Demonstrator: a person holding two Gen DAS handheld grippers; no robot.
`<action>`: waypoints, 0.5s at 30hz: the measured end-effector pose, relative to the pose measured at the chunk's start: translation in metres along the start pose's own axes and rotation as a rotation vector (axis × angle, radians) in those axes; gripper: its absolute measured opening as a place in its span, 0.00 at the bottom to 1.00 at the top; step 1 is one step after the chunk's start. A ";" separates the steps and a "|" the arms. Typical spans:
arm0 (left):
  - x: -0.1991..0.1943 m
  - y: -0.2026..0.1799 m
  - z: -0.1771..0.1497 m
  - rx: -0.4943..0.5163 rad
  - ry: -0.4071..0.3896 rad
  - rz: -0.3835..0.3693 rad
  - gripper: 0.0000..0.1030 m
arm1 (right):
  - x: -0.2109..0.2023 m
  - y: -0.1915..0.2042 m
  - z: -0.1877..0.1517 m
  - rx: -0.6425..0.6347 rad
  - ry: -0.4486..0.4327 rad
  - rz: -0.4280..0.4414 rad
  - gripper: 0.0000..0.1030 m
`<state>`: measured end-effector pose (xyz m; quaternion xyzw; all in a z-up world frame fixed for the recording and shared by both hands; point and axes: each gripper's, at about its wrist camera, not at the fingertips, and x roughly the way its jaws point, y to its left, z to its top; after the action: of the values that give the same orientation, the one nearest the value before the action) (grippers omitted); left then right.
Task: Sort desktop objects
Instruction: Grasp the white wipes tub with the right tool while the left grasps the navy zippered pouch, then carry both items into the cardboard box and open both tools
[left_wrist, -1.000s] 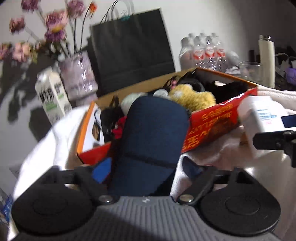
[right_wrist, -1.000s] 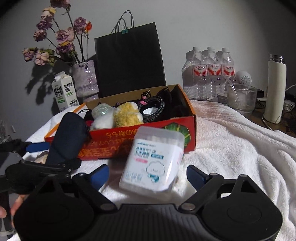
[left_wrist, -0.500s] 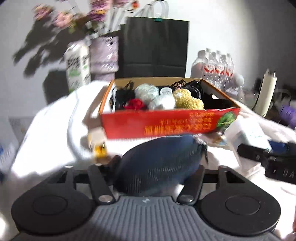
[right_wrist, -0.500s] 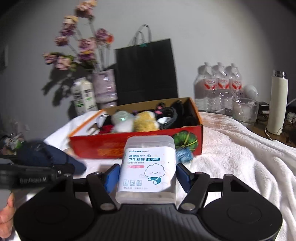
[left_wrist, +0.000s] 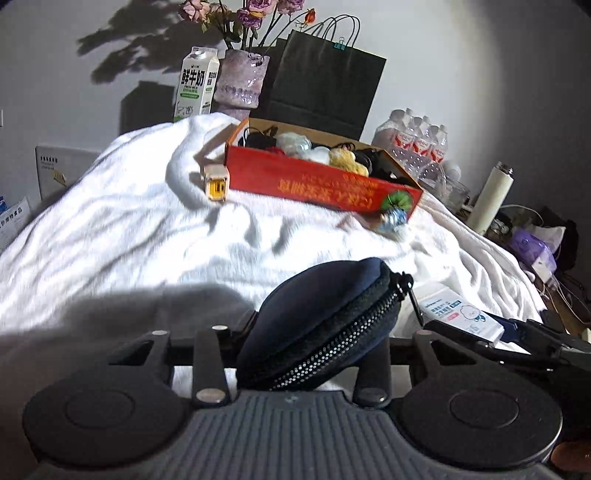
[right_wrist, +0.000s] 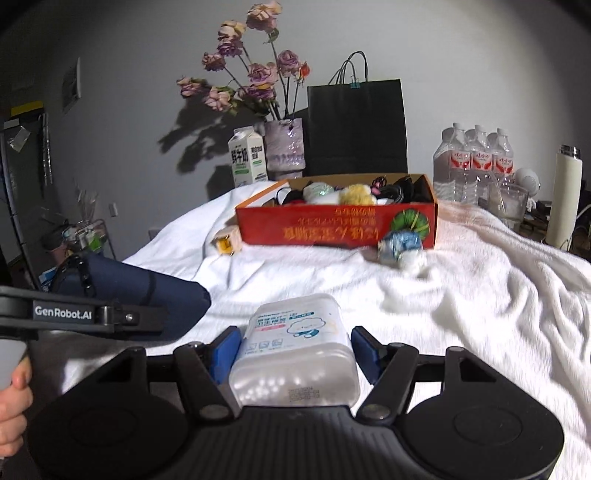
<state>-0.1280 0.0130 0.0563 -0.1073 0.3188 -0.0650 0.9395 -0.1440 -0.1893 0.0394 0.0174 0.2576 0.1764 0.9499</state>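
My left gripper (left_wrist: 314, 332) is shut on a navy zippered pouch (left_wrist: 317, 321), held low over the near part of the white cloth. The pouch also shows at the left of the right wrist view (right_wrist: 147, 291). My right gripper (right_wrist: 295, 350) is shut on a clear cotton swab box (right_wrist: 295, 354), which also shows at the right of the left wrist view (left_wrist: 458, 314). The red cardboard box (right_wrist: 332, 229) holding several small items stands further back on the cloth. It also shows in the left wrist view (left_wrist: 317, 181).
A small yellow cube (right_wrist: 226, 242) lies left of the red box and a blue-white bundle (right_wrist: 400, 245) lies at its right front corner. Behind stand a milk carton (right_wrist: 246, 158), flower vase (right_wrist: 284, 147), black paper bag (right_wrist: 356, 129), water bottles (right_wrist: 476, 162) and a white flask (right_wrist: 561, 199).
Both grippers have pulled back from the red box with their objects. The pouch, upright against the box a second ago, now lies tilted sideways in the left gripper.
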 end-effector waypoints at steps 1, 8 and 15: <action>-0.001 -0.002 -0.004 0.007 0.003 0.001 0.36 | -0.003 0.000 -0.003 0.007 0.004 -0.001 0.63; -0.005 -0.009 -0.016 0.037 0.001 0.014 0.33 | -0.010 -0.008 -0.008 0.028 0.004 -0.029 0.63; 0.001 -0.002 0.044 0.027 -0.067 -0.061 0.33 | -0.002 -0.025 0.023 0.033 -0.038 -0.010 0.63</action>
<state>-0.1000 0.0180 0.0906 -0.1064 0.2829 -0.0943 0.9486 -0.1263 -0.2121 0.0577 0.0353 0.2423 0.1672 0.9550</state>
